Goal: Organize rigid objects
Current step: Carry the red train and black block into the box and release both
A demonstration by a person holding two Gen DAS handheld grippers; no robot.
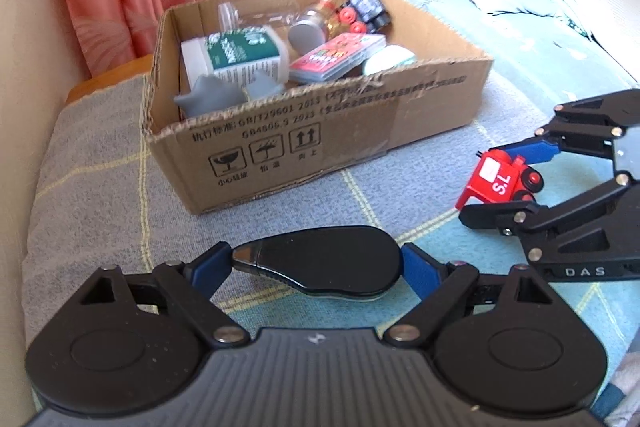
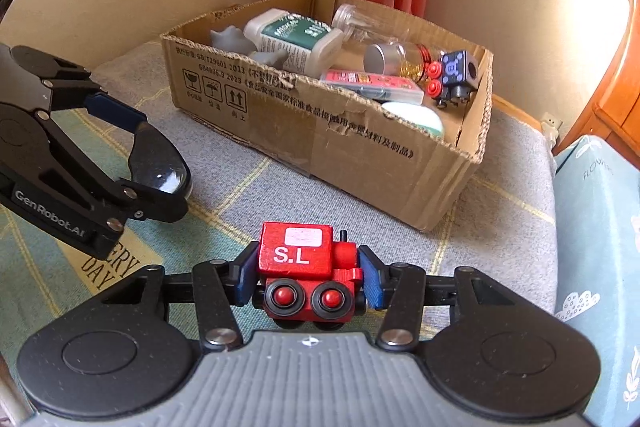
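Item: red toy engine point(image 2: 308, 275), wooden, marked "S.L", wheels toward my right camera. It sits pinched in my right tongs point(image 2: 308, 277), blue pads pressed on both flanks, on the near side of the cardboard box point(image 2: 360, 155) and outside it.

Item: black magnifier point(image 1: 324, 265), folding type. It lies lengthwise in my left tongs point(image 1: 320, 263), jaws wide but bearing on both its ends, also near side of the box.

Item: the box, open-topped, on the checked blanket point(image 1: 100, 155). Inside it are a white bottle with green label point(image 1: 236, 55), a grey shark figure point(image 1: 212, 95), a silver-capped jar point(image 1: 312, 27), a flat red packet point(image 1: 336, 57) and a dark toy car point(image 1: 366, 9).

Handling note, my judgement: lift both pieces clear of the torn near rim, carry each over a free gap, and lower before letting go. The magnifier's end grip looks slippery, so I keep it level.
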